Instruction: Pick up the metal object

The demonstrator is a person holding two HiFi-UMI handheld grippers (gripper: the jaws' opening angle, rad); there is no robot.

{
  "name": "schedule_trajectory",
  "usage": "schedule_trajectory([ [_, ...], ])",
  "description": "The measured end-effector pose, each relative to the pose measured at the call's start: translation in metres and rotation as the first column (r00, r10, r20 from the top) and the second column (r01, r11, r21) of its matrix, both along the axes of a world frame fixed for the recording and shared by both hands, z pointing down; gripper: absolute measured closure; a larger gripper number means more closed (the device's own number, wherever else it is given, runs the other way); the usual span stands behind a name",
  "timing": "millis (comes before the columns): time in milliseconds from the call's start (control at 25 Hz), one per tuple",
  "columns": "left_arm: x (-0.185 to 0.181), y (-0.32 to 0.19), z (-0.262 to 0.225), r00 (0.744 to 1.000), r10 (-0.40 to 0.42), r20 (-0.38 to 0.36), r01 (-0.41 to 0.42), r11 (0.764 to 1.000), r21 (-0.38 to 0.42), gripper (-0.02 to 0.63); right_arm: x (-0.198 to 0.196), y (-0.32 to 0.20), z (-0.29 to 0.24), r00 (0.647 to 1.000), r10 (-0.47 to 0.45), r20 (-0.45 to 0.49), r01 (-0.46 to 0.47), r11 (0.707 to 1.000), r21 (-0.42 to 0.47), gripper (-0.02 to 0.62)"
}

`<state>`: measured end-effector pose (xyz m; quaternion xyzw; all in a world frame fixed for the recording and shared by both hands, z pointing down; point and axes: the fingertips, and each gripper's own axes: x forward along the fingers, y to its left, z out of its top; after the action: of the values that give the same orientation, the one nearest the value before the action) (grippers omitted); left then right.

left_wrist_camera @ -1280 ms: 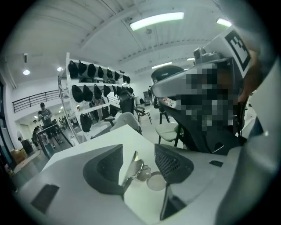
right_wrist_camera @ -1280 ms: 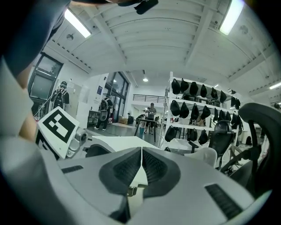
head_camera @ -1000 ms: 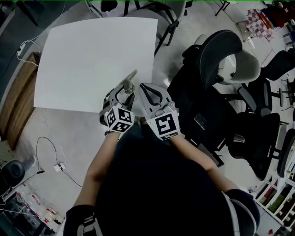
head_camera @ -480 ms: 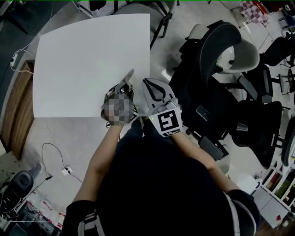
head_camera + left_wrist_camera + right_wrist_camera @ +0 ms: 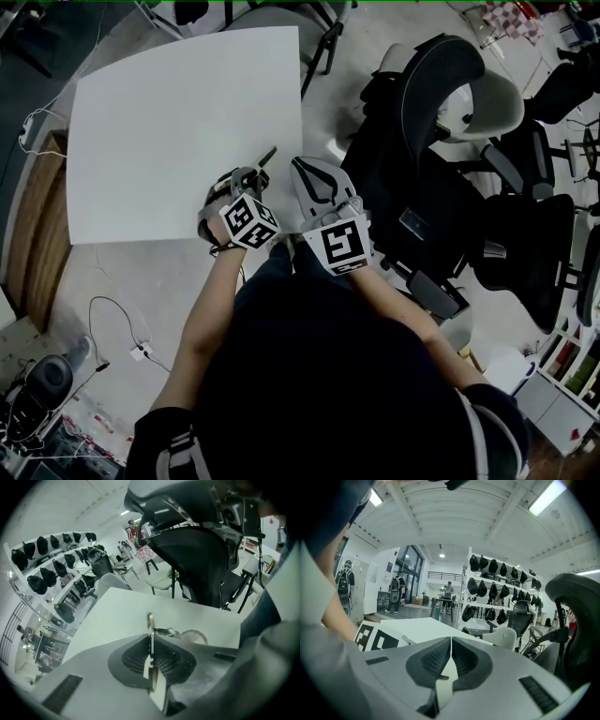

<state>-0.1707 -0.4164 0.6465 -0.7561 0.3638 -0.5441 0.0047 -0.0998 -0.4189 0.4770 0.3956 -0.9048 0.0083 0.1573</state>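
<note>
- The left claw [image 5: 150, 639] is caught closing. Its jaws are already down to a narrow slit, and the metal object [image 5: 149, 620] is pinched edge-on between the pads.
- The metal object is a thin flat strip. Its end is poked out past the tips, over the table [image 5: 117, 611].
- In the head view the left claw [image 5: 247, 178] is held over the near edge of the table [image 5: 169, 122], close to its right corner.
- There the metal object [image 5: 266, 156] is seen as a dark sliver pointing up and right from the tips.
- Whether the strip is lifted clear of the table or touching it can't be told.
- The right claw [image 5: 451, 641] is seen with its jaws pressed together and nothing between them.
- In the head view the right claw [image 5: 302, 171] is parked just beside the left one, right around the table's right edge.
- The left claw's marker cube [image 5: 375, 640] is caught at the lower left of the right gripper view, with the table [image 5: 422, 623] behind it.
- A black chair [image 5: 422, 122] is parked right of the table, and it looms behind the table in the left gripper view [image 5: 197, 559].
</note>
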Motion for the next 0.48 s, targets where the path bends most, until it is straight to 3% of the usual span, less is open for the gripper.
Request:
schedule_trajectory([
  [160,-0.008,0.003,-0.004,0.998,0.041,0.047,-0.041,0.999,-0.003,0.581,-0.003,0.004,-0.004,1.0,-0.002,0.003,0.002,1.0,0.01,0.568],
  [280,-0.009,0.006,-0.013,0.998,0.05,0.042,-0.051,0.998,0.026,0.583,-0.004,0.005,-0.009,1.0,-0.005,0.005,0.005,1.0,0.023,0.568],
  [480,-0.003,-0.001,-0.064,0.999,0.046,-0.012,-0.043,0.981,0.191,0.583,-0.002,0.005,-0.02,1.0,0.0,0.009,-0.001,0.999,0.052,0.568],
])
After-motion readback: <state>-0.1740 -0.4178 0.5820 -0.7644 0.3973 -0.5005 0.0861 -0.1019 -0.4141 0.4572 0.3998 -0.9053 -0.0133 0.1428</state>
